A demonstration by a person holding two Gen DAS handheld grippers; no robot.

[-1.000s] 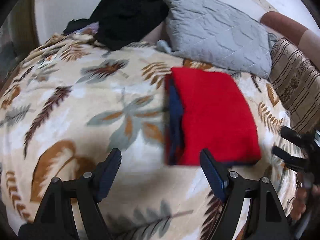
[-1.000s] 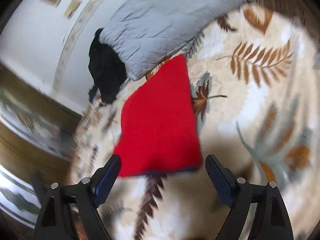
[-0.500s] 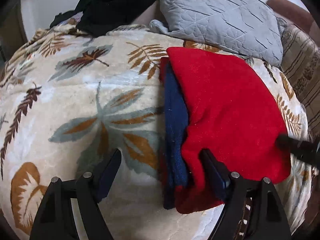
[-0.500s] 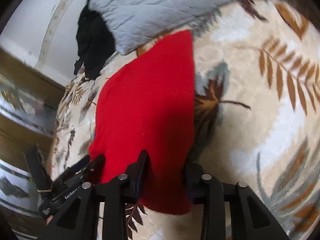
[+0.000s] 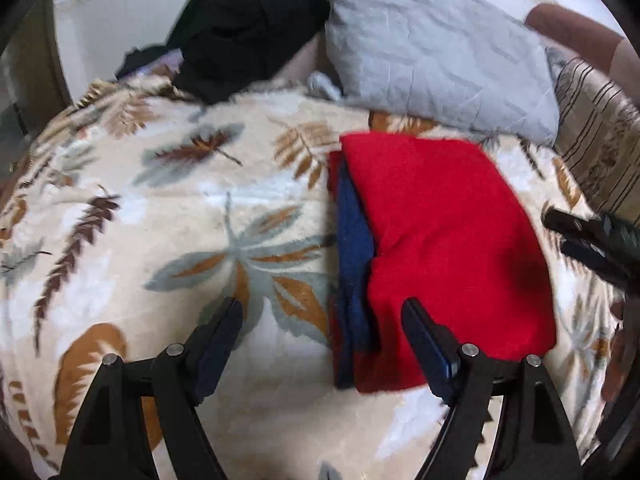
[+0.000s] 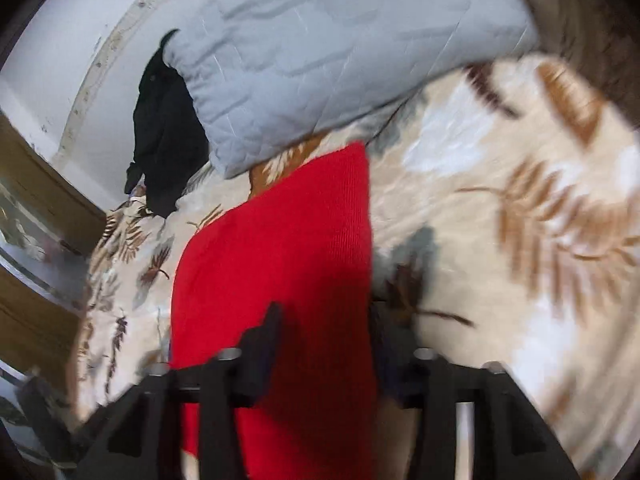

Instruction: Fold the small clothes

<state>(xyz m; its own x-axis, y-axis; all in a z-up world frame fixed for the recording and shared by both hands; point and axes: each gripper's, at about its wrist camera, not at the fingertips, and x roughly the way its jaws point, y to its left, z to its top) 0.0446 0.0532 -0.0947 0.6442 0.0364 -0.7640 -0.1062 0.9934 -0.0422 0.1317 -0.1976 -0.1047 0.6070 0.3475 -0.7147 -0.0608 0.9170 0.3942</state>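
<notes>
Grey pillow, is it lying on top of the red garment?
No, the grey pillow sits behind the red garment, with blanket showing between them.

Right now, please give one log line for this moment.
red cloth: folded on blanket | left gripper: open | right gripper: jaws just opening, cloth between

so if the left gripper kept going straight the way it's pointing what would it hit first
Probably the leaf-print blanket, just beside the folded red garment. The open left gripper points down at the bed, and the garment's blue edge lies close to that line; depth is unclear.
</notes>
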